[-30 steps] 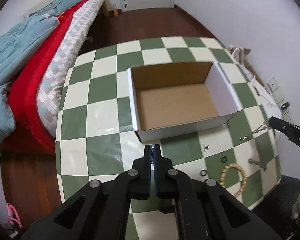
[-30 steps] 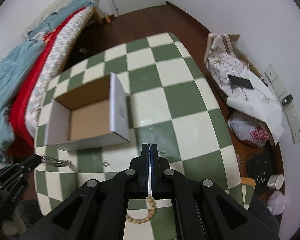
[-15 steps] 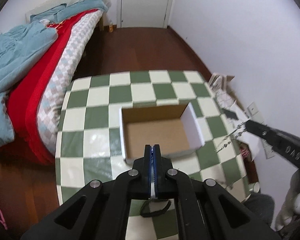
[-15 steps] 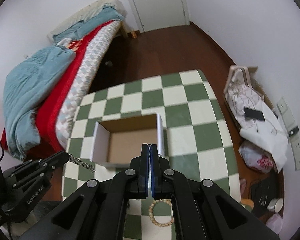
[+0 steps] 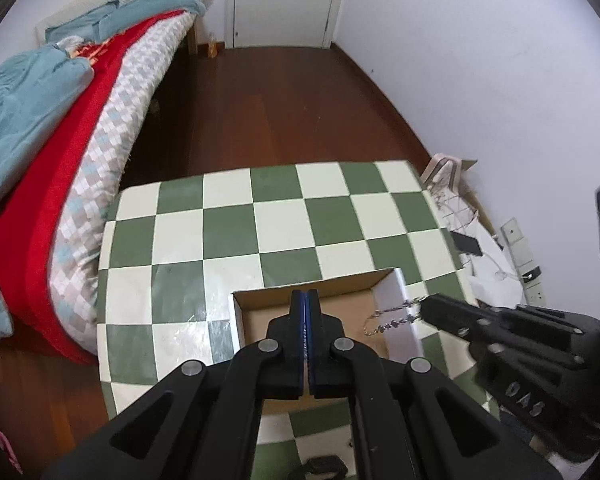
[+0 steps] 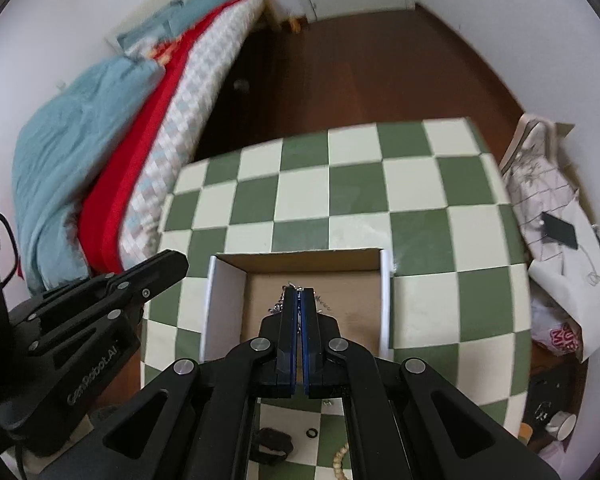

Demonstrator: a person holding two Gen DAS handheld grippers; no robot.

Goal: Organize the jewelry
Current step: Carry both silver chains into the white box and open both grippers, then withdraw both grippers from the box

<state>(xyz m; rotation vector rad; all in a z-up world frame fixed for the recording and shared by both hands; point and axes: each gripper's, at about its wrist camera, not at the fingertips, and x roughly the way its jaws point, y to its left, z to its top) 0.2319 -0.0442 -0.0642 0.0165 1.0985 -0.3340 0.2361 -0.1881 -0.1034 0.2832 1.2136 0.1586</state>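
Right claw (image 6: 299, 294) first: its two fingers are pressed together on a thin silver chain (image 5: 392, 317), and links spill out on both sides of the tips. From the left camera that chain hangs off the claw's tip at about three o'clock, dangling over the right-hand end of the open cardboard box (image 6: 228, 300). A second ago the same chain was being plucked off the checked table (image 5: 280, 220), down by the box's front corner; half a second ago it was up in the air beside the box. Now it is over the brown floor of the box, so the carry looks all but done, and I'd say letting go is the next call.

Left claw (image 5: 305, 320) is closed too, blue pads meeting with nothing visible between them, and it hovers over the box's left half. It has held shut all through, riding along as the view lifted off the table.

Outward from there: a small black ring (image 6: 311, 433) and a string of pale beads (image 6: 339, 460) lie on the table at six o'clock in the right view, nearer than the box. Those look like the next pickups. A dark band (image 6: 274, 442) sits just left of the ring.
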